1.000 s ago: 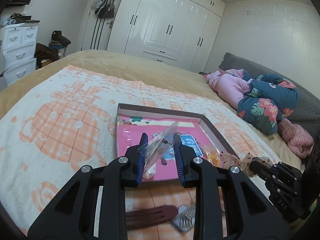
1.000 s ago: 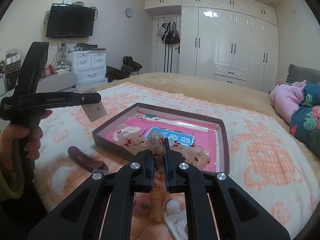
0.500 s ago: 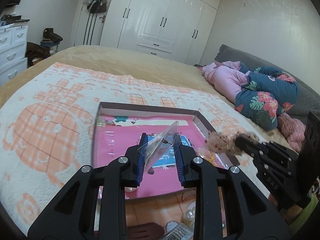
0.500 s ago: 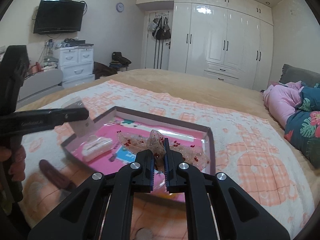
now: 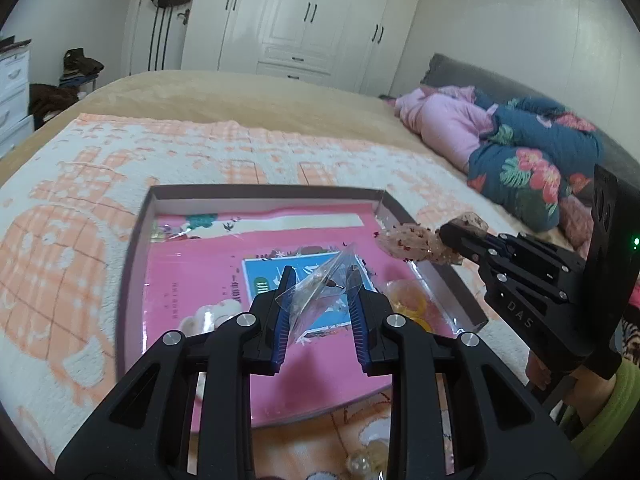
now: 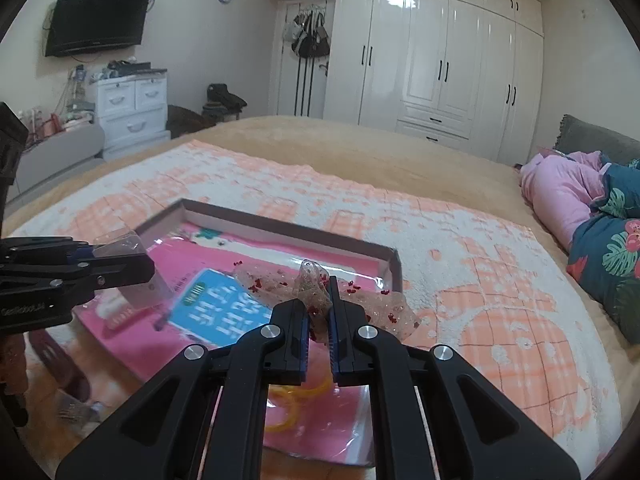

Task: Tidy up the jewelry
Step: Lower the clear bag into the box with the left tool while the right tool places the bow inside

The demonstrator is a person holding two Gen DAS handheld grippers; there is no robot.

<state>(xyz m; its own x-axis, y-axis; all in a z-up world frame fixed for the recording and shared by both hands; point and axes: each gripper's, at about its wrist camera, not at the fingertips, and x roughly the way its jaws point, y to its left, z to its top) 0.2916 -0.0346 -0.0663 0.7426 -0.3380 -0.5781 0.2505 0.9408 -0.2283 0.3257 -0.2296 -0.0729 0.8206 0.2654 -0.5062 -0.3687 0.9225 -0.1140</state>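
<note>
My left gripper (image 5: 320, 280) is shut on a small clear plastic bag (image 5: 316, 296) and holds it above a shallow brown box (image 5: 264, 191) with a pink lining. It also shows in the right wrist view (image 6: 116, 258), with the bag (image 6: 128, 246) in it. My right gripper (image 6: 319, 284) is shut on a sheer hair tie with red specks (image 6: 312, 286), held above the box (image 6: 280, 230). In the left wrist view the right gripper (image 5: 444, 236) holds that hair tie (image 5: 408, 242) over the box's right rim. A yellow ring (image 6: 292, 404) lies in the box.
The box sits on a white and orange blanket (image 5: 80, 208) on a bed. Pearly beads (image 5: 360, 462) lie on the blanket in front of the box. A dark hair clip (image 6: 52, 356) and a silver comb (image 6: 74, 412) lie left of it. Folded clothes (image 5: 520, 148) lie at the right.
Both grippers have moved forward, from the box's near edge to above it, each keeping its hold. The right gripper with the hair tie has drawn closer to the left one.
</note>
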